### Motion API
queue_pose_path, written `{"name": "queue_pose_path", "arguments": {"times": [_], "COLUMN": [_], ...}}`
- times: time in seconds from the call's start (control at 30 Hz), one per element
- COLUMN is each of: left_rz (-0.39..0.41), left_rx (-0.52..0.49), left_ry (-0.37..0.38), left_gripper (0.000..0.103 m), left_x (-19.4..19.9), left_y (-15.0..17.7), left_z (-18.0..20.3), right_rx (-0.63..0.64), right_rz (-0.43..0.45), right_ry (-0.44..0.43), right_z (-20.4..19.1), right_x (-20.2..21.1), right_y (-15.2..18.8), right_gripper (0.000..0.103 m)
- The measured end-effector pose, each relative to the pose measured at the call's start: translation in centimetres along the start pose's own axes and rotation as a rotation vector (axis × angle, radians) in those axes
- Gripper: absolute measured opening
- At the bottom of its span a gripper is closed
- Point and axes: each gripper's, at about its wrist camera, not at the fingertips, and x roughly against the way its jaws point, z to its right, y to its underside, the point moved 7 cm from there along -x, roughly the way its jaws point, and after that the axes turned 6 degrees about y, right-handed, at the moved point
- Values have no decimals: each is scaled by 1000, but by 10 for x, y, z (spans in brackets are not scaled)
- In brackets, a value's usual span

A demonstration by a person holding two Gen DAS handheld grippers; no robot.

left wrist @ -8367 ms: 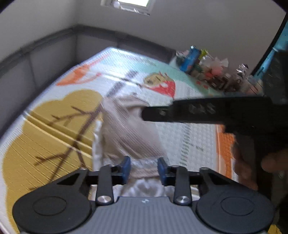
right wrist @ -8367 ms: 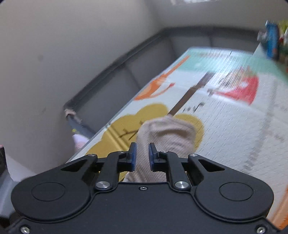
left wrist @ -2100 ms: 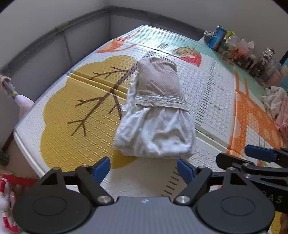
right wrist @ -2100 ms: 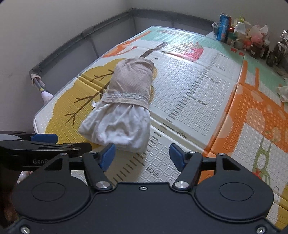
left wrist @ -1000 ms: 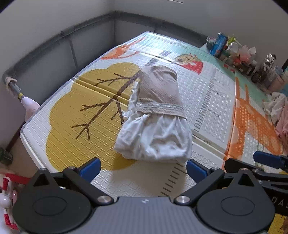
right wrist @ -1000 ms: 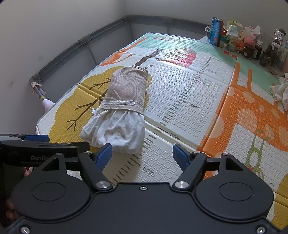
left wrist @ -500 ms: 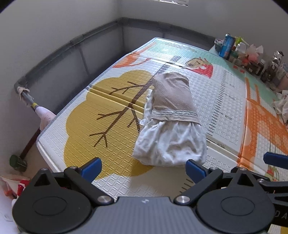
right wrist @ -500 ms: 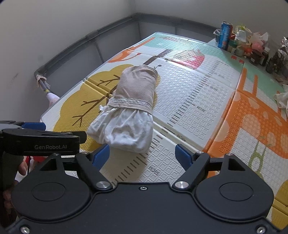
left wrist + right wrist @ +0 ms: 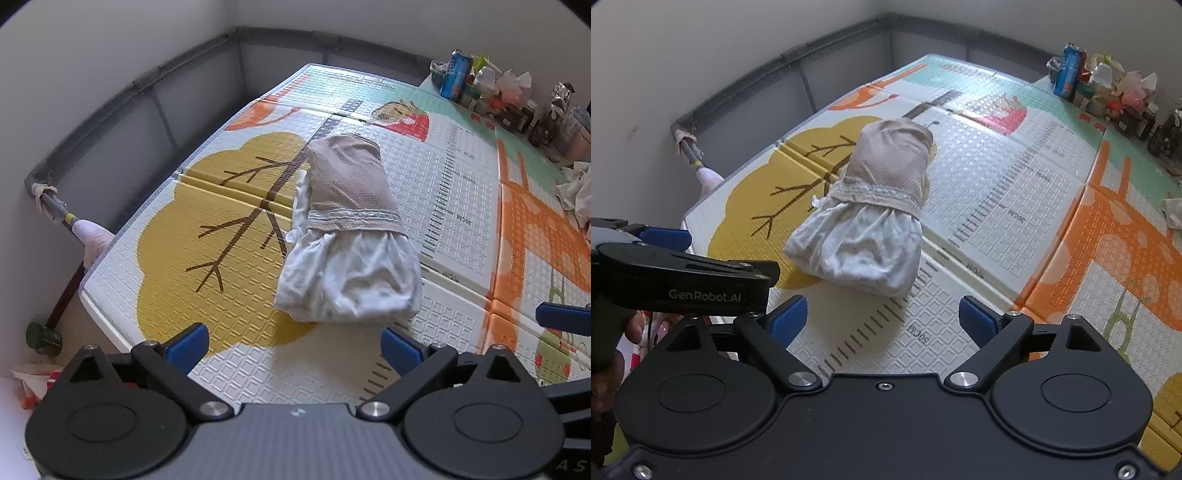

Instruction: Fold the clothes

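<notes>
Since the garment (image 9: 351,236) lies folded on the mat (image 9: 461,206), beige half over white, both grippers, left (image 9: 293,345) & right (image 9: 882,317), hang just short of it w/ jaws wide, right's just opened further, nothing between, probably done w/ it.

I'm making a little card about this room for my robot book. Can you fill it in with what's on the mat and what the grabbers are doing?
garment: folded bundle, beige part over white part, lying on the mat
mat: colourful play mat with a yellow tree picture
left hand-held gripper: open, holding nothing
right hand-held gripper: jaws have just been opening, nothing between them
far corner: blue can among bottles and packets
</notes>
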Motion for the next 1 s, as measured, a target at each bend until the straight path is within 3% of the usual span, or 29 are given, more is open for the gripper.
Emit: {"name": "queue_pose_path", "arguments": {"times": [0.6,1.0], "left_rz": [-73,-125], "left_rx": [-55,-87], "left_ry": [-73,-64], "left_gripper": [101,101], "left_x": [-9,-21], "left_y": [9,14], "left_z": [-4,3], "right_rx": [-24,-44], "right_rz": [-109,-139], "right_ry": [24,32], "right_z": [10,18], "right_x": [-18,-26], "right_y": [11,13], "right_gripper": [89,90]}}
